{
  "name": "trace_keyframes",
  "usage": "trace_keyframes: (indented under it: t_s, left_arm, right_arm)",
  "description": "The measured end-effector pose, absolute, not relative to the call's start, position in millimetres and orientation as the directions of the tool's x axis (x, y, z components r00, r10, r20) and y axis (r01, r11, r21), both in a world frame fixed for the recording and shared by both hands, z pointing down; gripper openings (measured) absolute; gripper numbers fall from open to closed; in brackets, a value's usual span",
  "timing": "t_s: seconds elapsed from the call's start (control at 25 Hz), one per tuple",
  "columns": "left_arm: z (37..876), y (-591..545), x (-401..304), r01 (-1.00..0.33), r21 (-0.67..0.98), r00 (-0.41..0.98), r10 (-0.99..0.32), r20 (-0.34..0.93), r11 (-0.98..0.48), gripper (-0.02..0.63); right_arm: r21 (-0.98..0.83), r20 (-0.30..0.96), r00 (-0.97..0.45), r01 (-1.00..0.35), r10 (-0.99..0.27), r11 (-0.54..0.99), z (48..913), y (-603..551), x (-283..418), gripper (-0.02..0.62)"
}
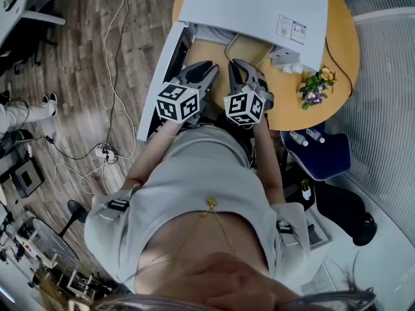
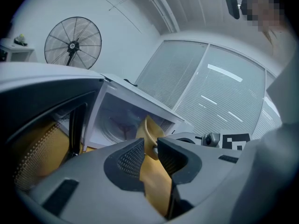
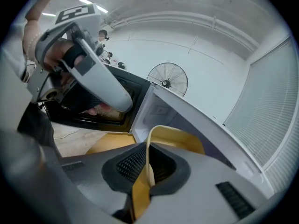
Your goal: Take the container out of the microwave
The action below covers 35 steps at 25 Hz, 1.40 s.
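container [image 3: 182, 141] spans between left tool [image 2: 149, 146] and right tool [image 3: 148, 155] — both pinching its rim.

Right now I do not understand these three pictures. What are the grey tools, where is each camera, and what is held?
A person holds a grey two-jaw gripper in each hand. One picture looks down from the person's head; the other two come from cameras on the grippers. A white microwave oven, door open, stands on a round orange-wood table beside a small bunch of flowers. The left gripper and right gripper are each shut on the rim of a thin yellow container.
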<state>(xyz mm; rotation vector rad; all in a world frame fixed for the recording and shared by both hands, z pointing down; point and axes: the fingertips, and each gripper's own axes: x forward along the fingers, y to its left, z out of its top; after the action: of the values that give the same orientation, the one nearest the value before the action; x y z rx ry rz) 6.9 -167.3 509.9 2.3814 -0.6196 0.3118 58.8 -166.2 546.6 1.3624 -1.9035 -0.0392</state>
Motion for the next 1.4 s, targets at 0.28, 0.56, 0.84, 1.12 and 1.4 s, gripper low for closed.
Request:
trace_keyframes:
  t_s: [0.28,0.56,0.84,1.12,1.4]
  left_arm:
    - [511,-161,6,-0.502,0.529,0.862,-0.346,0.37,-0.684,0.101]
    - [513,-154,4,-0.499,0.53,0.863,-0.339,0.374,-0.686,0.101]
    - [518,-150,3,-0.5,0.526,0.86,-0.327,0.391,-0.688,0.101]
    - [525,-146,11,-0.488,0.523,0.863,-0.298,0.408,-0.698,0.101]
    - [530,-142,22,-0.468,0.52,0.869,-0.264,0.419,-0.714,0.101]
  right_arm:
    - [0.404,0.575,-0.146,-0.805,-0.805,0.435,545,-147,54,0.032]
    - [0.385,0.593,-0.17,-0.799,-0.787,0.462,546,-129,47,0.034]
    - [0.355,0.615,-0.166,-0.814,-0.77,0.46,547,-114,42,0.034]
    - [0.319,0.638,-0.147,-0.843,-0.756,0.434,551,-99,46,0.034]
    - [0.298,0.654,-0.127,-0.863,-0.746,0.408,554,-92,53,0.034]
